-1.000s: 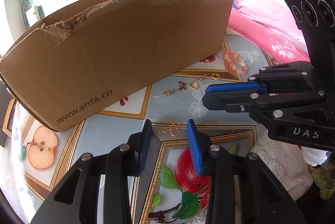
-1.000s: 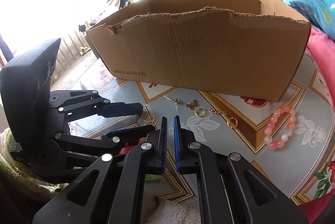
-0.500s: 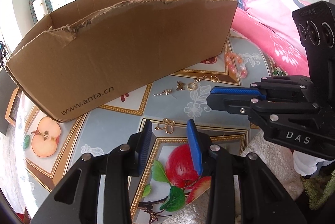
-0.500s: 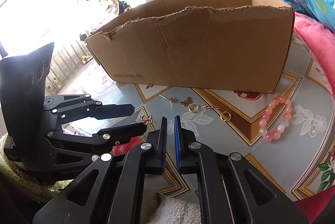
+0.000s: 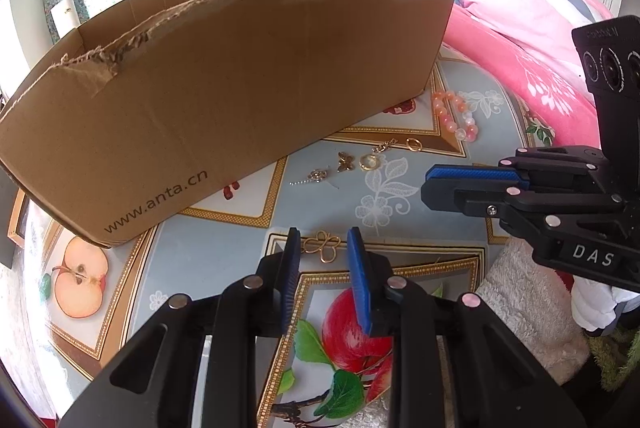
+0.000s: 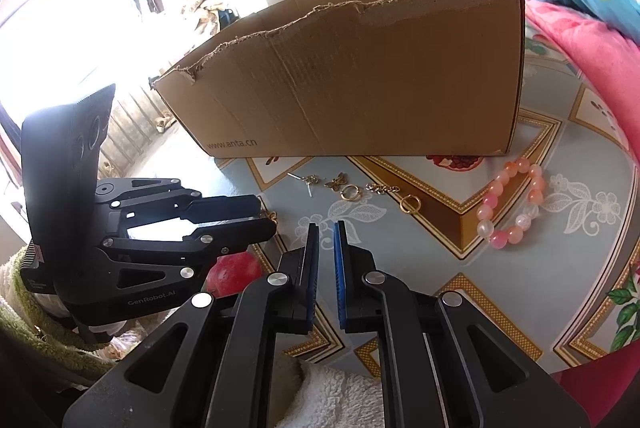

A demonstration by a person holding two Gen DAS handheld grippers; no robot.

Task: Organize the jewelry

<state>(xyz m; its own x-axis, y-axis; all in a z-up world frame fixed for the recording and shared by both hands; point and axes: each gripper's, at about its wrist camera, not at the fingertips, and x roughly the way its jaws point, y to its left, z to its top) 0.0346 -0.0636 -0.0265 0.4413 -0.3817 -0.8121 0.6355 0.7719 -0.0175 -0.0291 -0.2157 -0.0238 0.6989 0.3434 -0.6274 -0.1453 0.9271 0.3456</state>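
A gold clover-shaped pendant [image 5: 322,248] lies on the patterned tablecloth [image 5: 224,248], right between the tips of my left gripper [image 5: 322,240]. Its jaws are closing, with a gap still on both sides of the pendant. Further off lie a pin charm [image 5: 316,175], a butterfly charm [image 5: 345,161], a gold ring [image 5: 368,162], a short chain [image 5: 384,147], a second ring [image 5: 414,145] and a pink bead bracelet [image 5: 456,116]. My right gripper [image 6: 327,231] hovers shut and empty over the cloth, short of the ring [image 6: 351,192] and the bracelet [image 6: 512,204].
A torn-edged cardboard box [image 5: 224,100] stands open just behind the jewelry. Pink bedding [image 5: 520,40] rises at the right. A white fluffy towel [image 5: 524,308] lies at the table's near edge under the right gripper.
The left jaws have narrowed around the clover pendant. The right gripper has drifted slightly across the table and stayed shut.
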